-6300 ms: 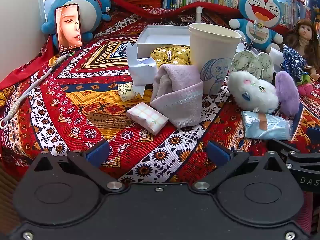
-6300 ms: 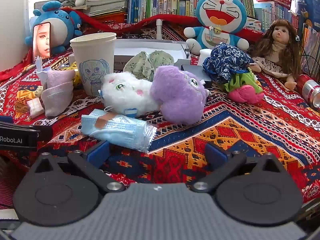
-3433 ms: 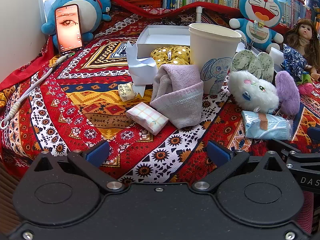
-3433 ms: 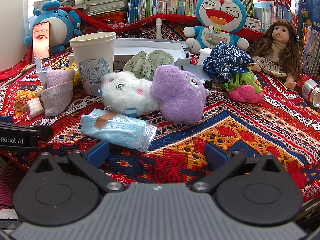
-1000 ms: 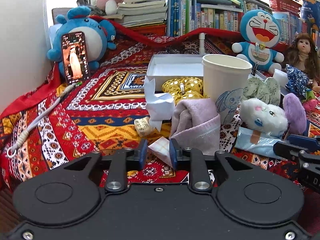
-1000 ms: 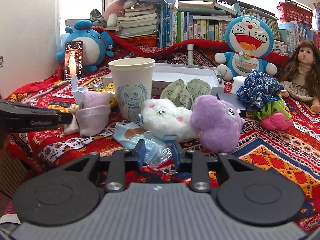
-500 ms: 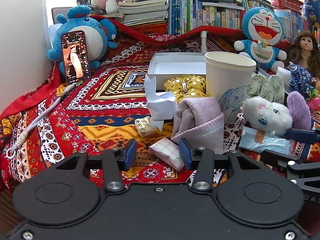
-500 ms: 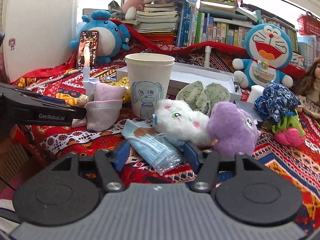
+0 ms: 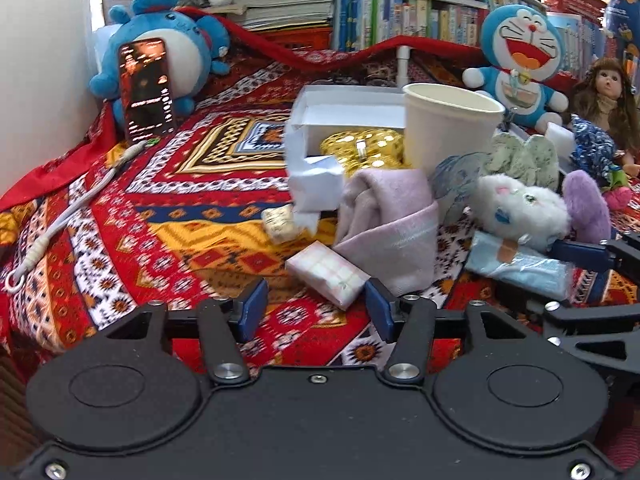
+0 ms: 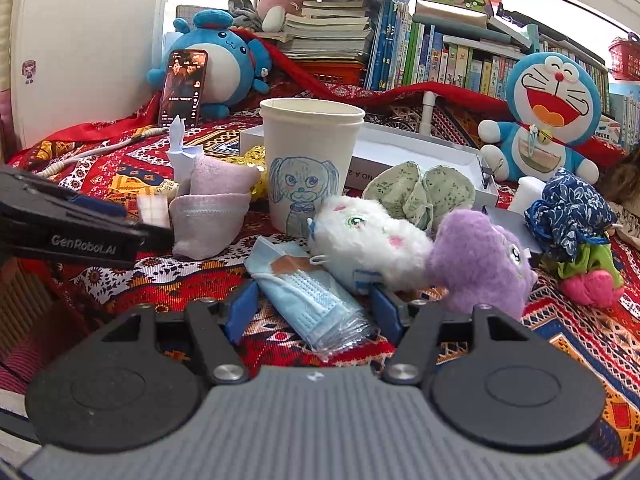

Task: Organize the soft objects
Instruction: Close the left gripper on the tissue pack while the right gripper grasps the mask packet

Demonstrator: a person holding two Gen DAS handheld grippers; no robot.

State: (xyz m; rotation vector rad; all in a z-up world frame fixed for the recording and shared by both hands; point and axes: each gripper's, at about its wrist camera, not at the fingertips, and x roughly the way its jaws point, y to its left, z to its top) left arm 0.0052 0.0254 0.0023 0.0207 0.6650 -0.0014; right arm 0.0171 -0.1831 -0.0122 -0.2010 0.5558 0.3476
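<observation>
A pink checked tissue pack (image 9: 326, 274) lies on the patterned cloth (image 9: 180, 208), its near end between the tips of my left gripper (image 9: 316, 311). That gripper's jaws are opening and the pads do not touch the pack. A folded pink towel (image 9: 390, 232) leans behind it. My right gripper (image 10: 312, 311) stands open astride a blue face-mask pack (image 10: 308, 296) without pressing it. A white plush (image 10: 368, 236) and a purple plush (image 10: 480, 260) lie just beyond the mask pack.
A drawn-on paper cup (image 10: 310, 160) and a white box (image 9: 348, 108) stand behind the towel. A phone (image 9: 146, 88) leans on a blue plush at back left. A Doraemon plush (image 10: 548, 120), a floral bundle (image 10: 568, 208) and a doll (image 9: 604, 100) fill the right.
Both pairs of jaws were nearly shut a second ago and have spread apart. The tissue pack now sits between the left tips, the mask pack between the right ones.
</observation>
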